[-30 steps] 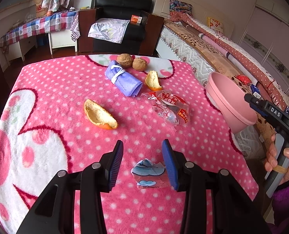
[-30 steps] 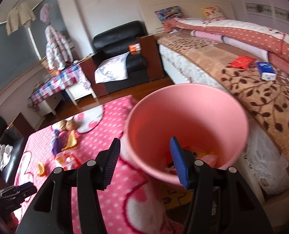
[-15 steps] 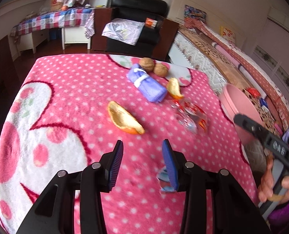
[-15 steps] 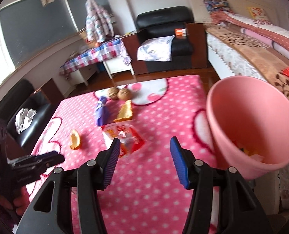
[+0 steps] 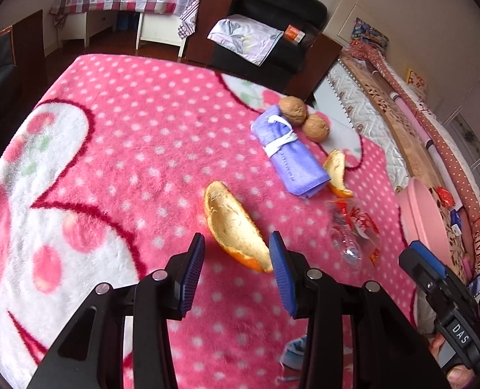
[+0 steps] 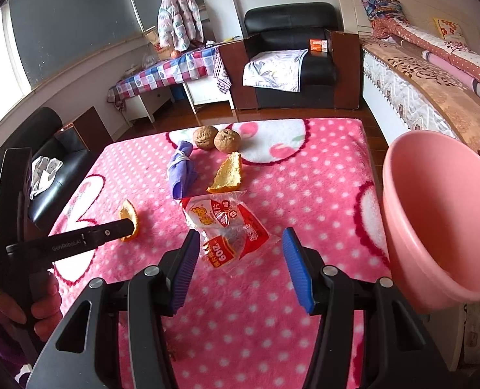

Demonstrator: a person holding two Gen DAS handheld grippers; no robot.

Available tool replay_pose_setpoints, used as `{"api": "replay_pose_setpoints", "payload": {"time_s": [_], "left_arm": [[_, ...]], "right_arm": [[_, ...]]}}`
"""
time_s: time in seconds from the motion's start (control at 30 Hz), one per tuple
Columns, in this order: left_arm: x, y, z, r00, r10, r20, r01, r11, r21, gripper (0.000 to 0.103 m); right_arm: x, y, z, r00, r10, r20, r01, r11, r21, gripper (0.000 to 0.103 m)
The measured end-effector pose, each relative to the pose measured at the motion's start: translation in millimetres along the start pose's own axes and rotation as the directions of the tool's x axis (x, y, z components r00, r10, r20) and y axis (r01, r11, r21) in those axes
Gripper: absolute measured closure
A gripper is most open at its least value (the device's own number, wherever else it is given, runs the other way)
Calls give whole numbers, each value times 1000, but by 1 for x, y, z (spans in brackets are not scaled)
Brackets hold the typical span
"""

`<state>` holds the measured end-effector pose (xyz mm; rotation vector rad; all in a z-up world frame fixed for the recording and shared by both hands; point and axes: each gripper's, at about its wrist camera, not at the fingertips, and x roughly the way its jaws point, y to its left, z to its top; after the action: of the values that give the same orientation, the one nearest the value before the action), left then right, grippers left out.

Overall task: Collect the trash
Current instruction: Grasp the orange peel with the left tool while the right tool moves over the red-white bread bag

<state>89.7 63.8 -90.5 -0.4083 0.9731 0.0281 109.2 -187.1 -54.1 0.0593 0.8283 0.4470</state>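
A large orange peel [image 5: 235,227] lies on the pink dotted table cover; my left gripper [image 5: 236,269] is open just in front of it, empty. A clear red-printed snack wrapper [image 6: 228,227] lies before my open, empty right gripper [image 6: 240,267]; it also shows in the left wrist view [image 5: 353,230]. A second orange peel [image 6: 228,175] lies beyond the wrapper. A small blue-white wrapper [image 5: 293,353] lies low, partly hidden behind my left gripper. The pink bin [image 6: 434,214] stands off the table's right edge.
A rolled purple cloth [image 5: 288,152] and two walnuts [image 5: 293,110] lie at the far side of the table. A black armchair [image 6: 291,61] and a bed [image 6: 434,81] stand beyond. The left gripper [image 6: 62,243] shows in the right wrist view.
My left gripper has moved left past the blue-white wrapper to the large orange peel. My right gripper has swung from over the pink bin to the snack wrapper.
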Motion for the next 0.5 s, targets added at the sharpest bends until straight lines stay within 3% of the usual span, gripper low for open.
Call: {"api": "replay_pose_setpoints", "payload": {"time_s": [0.07,0.3,0.5], "left_arm": [[2,-2,0,1000,8,7,-8,1000,18,65],[7,-4,0,1000,19,12,-20,998,63,99],[5,-2,0,1000,4,20,-5,997,71,99]], "right_arm": [[8,1,3,1000,-5,-12,5,1000,-8,49],[35,-2,5,998,0,-66,0,1000,-8,49],[46,-2,0,996,17,-90,-16,1000,9,49]]}}
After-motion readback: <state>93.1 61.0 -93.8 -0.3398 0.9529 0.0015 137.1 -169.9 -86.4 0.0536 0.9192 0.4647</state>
